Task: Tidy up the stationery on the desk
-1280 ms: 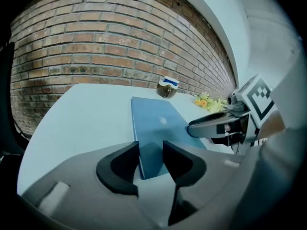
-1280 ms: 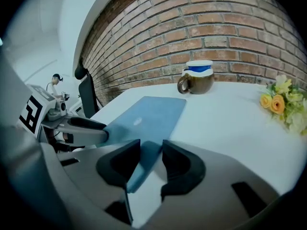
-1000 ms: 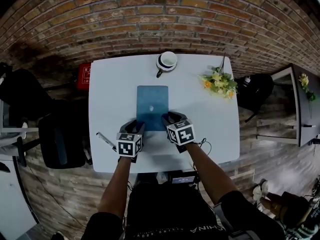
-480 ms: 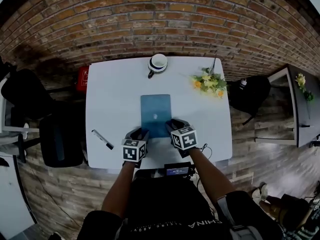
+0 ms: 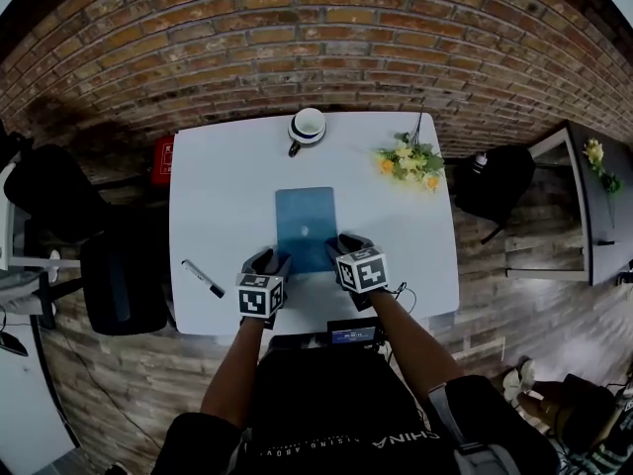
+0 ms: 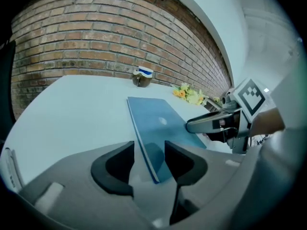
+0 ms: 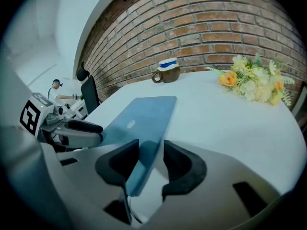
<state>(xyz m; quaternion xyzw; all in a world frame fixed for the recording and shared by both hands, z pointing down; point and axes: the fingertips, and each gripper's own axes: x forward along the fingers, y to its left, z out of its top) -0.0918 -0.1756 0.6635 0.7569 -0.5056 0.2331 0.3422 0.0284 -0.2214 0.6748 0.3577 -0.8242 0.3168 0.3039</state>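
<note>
Opening jaws | both hand-held grippers | blue notebook corners between

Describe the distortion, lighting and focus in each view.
Head view: fisheye bends the brick wall into an arc; corners go dark. Left gripper view: the blue laptop is soft at its near edge, the mug beyond sharper. Right gripper view: even light, flowers crisp, black vignette around.

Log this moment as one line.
left hand-held gripper: jaws just opened, blue notebook corner between | right hand-held gripper: same | pen: untouched on desk
</note>
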